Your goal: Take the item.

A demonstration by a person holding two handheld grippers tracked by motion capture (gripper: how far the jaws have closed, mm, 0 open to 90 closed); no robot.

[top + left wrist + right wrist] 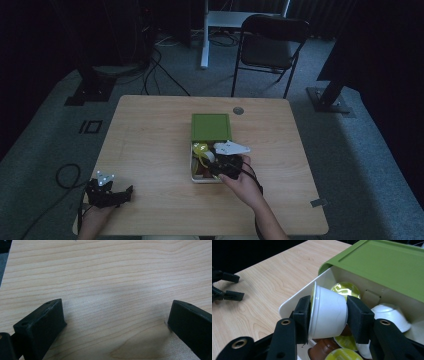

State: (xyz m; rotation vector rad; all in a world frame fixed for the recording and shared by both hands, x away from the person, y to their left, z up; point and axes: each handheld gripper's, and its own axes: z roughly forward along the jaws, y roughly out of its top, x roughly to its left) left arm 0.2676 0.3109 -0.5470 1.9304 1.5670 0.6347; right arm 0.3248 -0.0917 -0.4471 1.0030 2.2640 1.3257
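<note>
- My right tongs [328, 315] clench a white plastic coffee capsule with yellow foil lid [327, 313], just above the white green-lidded box [294, 301] on the pale wooden desk [150, 145]
- I'd lift straight, keeping steady squeeze
- Left tongs [115, 322] rest released on the desk

Black grippers [328, 317], chunky fingers [358, 315], brass rivets, grey plate [104, 178].

White box [294, 298] interior largely covered by green lid [384, 267], brown capsule [322, 350] cut off at bottom edge, capsule markings too small to be read from high view
</note>
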